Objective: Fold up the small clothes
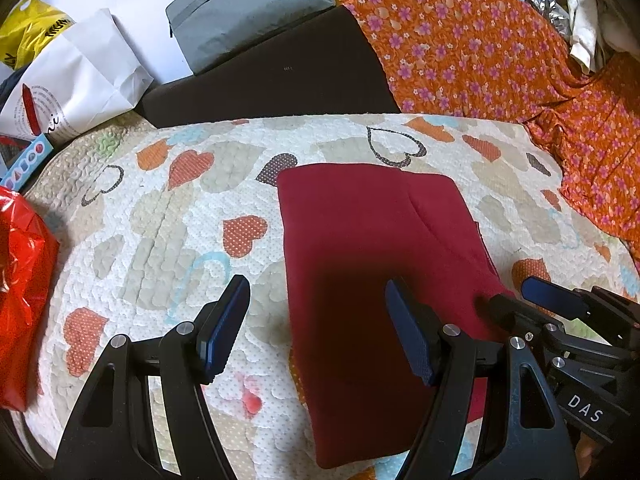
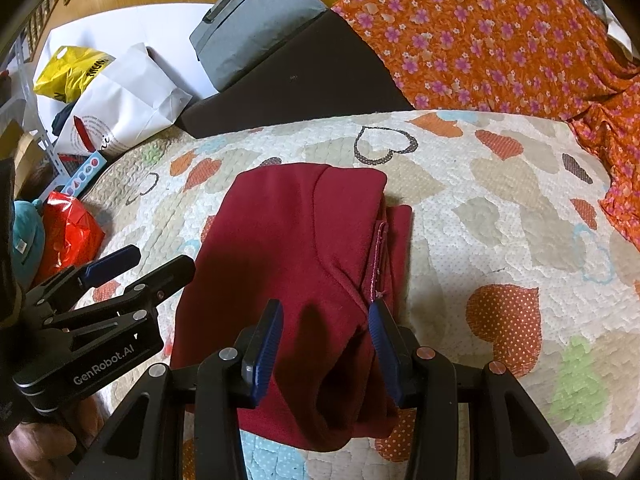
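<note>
On the heart-patterned quilt [image 1: 224,208], that's where everything sits, so take it as the landmark: a white padded cover dotted with orange, beige and outlined hearts. Beyond its far edge there's a dark block [image 1: 280,76] with a grey case [image 1: 248,8] resting behind it, and off its far right corner an orange flowered cloth [image 1: 480,52] drapes down. Past the quilt's left edge, clutter: a white paper bag [image 1: 80,76], a yellow bag [image 1: 28,28] and a shiny red plastic bag [image 1: 20,280].

Now the garment. A dark red cloth [image 2: 296,264] lies near the middle of the quilt, folded into a thick, roughly rectangular pad (a stitched pink seam shows along its right side in the right wrist view).

The left gripper [image 1: 316,328] hovers with its fingers spread wide, straddling the cloth's left edge: one finger over bare quilt, the other over the red fabric, neither plainly pressing. The right gripper [image 2: 328,344] holds its fingers at a moderate gap above the near part of the cloth; whether the pads touch it, I cannot tell, but nothing is pinched between them.
</note>
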